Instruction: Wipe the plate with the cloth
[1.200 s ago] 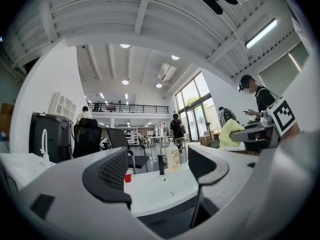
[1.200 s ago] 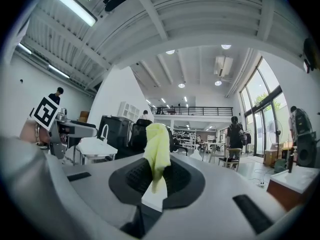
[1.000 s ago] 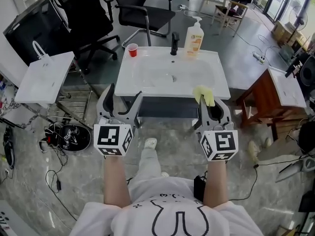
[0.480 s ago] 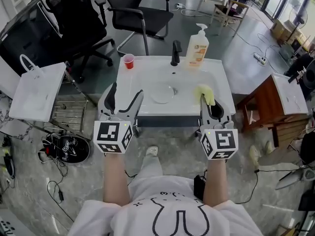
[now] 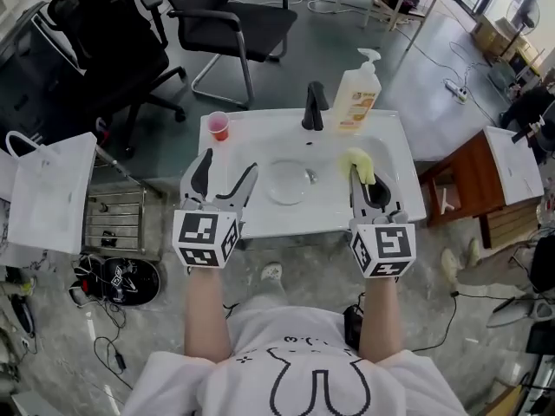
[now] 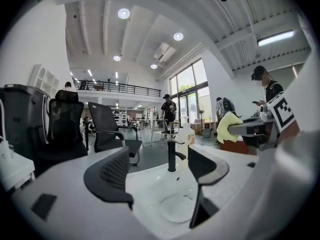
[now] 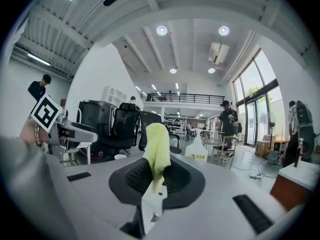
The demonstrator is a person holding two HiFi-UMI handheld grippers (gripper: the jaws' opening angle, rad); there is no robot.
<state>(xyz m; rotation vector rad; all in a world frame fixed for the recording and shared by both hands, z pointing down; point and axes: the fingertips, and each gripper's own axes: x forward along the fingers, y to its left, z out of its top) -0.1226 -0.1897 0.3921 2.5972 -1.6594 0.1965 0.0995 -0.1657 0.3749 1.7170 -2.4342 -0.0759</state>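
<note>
Head view puts the plate (image 5: 287, 182) flat in the basin of the sink (image 5: 395, 204), in front of the faucet (image 5: 313, 107) and touching neither gripper. It is clear glass (easy to miss against the white basin). In the left gripper view the plate (image 6: 178, 207) lies low between the two jaws but well beyond them.

The cloth (image 5: 360, 165) is yellow and sits to the plate's right, over the right side of the sink and apart from the plate. The right gripper (image 5: 366, 180) has it. In the right gripper view the jaws are closed on the cloth (image 7: 157, 151), and a bunched end sticks out past the right gripper (image 7: 157, 175)'s tips.

The left gripper (image 5: 227, 167) hangs over the sink's front left edge. Its jaws stand wide apart with nothing between them, as the left gripper view shows at the left gripper (image 6: 160, 176).

A soap bottle (image 5: 359, 95) stands just right of the faucet on the back rim. A red cup (image 5: 218, 126) stands at the back left corner. Behind the sink is a chair (image 5: 230, 24), and a white bag (image 5: 48, 189) lies off to the left.
</note>
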